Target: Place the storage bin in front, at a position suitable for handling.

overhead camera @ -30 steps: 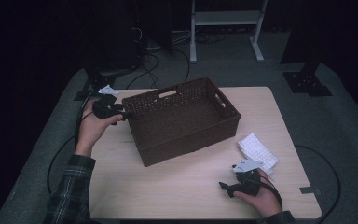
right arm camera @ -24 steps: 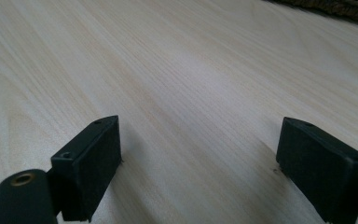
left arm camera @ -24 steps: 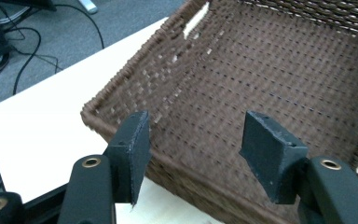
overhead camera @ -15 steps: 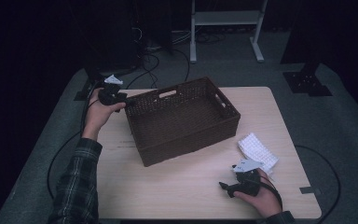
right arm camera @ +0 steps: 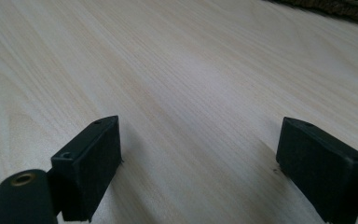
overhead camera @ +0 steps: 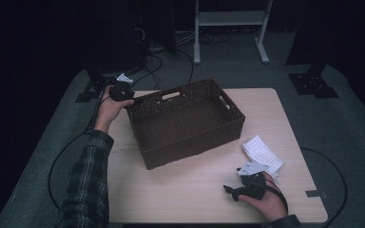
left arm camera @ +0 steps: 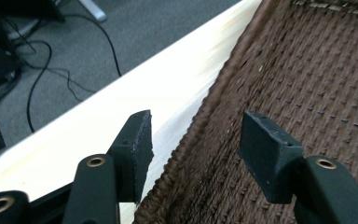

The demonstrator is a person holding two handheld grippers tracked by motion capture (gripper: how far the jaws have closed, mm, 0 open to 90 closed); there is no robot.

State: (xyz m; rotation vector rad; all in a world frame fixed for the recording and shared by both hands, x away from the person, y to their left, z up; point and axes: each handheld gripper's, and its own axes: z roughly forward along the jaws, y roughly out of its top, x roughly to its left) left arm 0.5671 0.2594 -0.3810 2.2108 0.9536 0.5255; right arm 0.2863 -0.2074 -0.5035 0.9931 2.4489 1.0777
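Basket (overhead camera: 185,122) is the big brown woven one sitting toward the far-left part of the table (overhead camera: 190,199), turned a bit so its corners don't line up with the table's edges. It's got a cut-out handle in each short wall.

Starting at the left: the left gripper (overhead camera: 123,92) is right at the basket's far-left corner, with a plaid sleeve (overhead camera: 88,180) running up the left edge of the table. In the left gripper view the basket's rim (left arm camera: 200,126) runs up between the two jaws, one outside the wall over the table and one over the inside. They've just been closing, but there's still a gap on both sides of the rim, so no pinch yet.

Over on the right, a white folded cloth (overhead camera: 262,153) lies near the right edge. Just in front of it, the right gripper (overhead camera: 235,191) rests near the near-right corner, jaws spread wide over bare wood, nothing between them.
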